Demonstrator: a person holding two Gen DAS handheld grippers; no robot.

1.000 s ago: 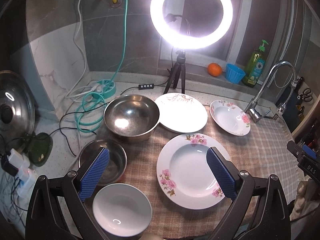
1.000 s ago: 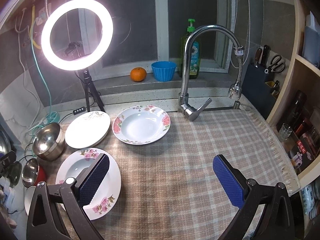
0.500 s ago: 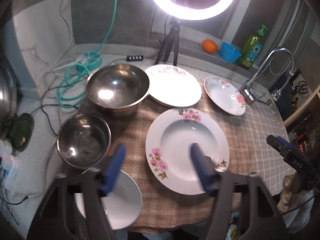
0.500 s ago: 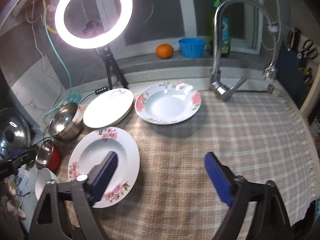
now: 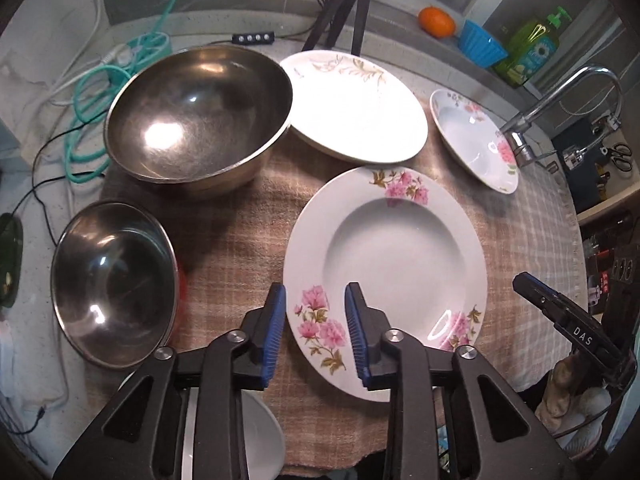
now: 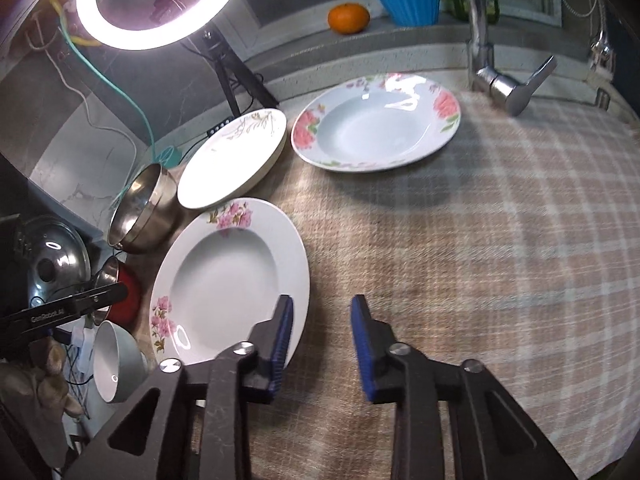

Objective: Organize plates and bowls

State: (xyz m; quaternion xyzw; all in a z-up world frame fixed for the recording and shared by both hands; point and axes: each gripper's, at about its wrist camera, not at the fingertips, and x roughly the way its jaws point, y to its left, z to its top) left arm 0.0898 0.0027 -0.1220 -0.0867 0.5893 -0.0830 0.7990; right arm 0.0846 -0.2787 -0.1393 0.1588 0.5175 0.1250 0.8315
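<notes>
A deep white plate with pink flowers point(image 5: 388, 272) lies on the checked cloth point(image 5: 240, 248). My left gripper point(image 5: 316, 300) hovers over its near left rim. Its jaws are closing, with the rim and cloth showing in the gap and no pad touching. My right gripper point(image 6: 322, 308) is at the same plate's point(image 6: 224, 280) right edge, jaws closing over bare cloth. Around it stand a large steel bowl point(image 5: 196, 112), a small steel bowl point(image 5: 112, 284), a white bowl point(image 6: 116, 364), a gold-leaf plate point(image 5: 356, 108) and a second flowered plate point(image 6: 376, 124).
A ring light point(image 6: 160, 4) on a tripod point(image 5: 344, 4) stands at the back. The tap point(image 6: 480, 40) rises at the far right, with an orange point(image 6: 348, 18) and a blue cup point(image 6: 408, 4) on the sill. Cables point(image 5: 100, 100) and a pot lid point(image 6: 56, 260) lie to the left.
Both grippers have sunk and tipped downward toward the pink-flowered plate. Each pair of jaws has narrowed from wide apart to a small gap.
</notes>
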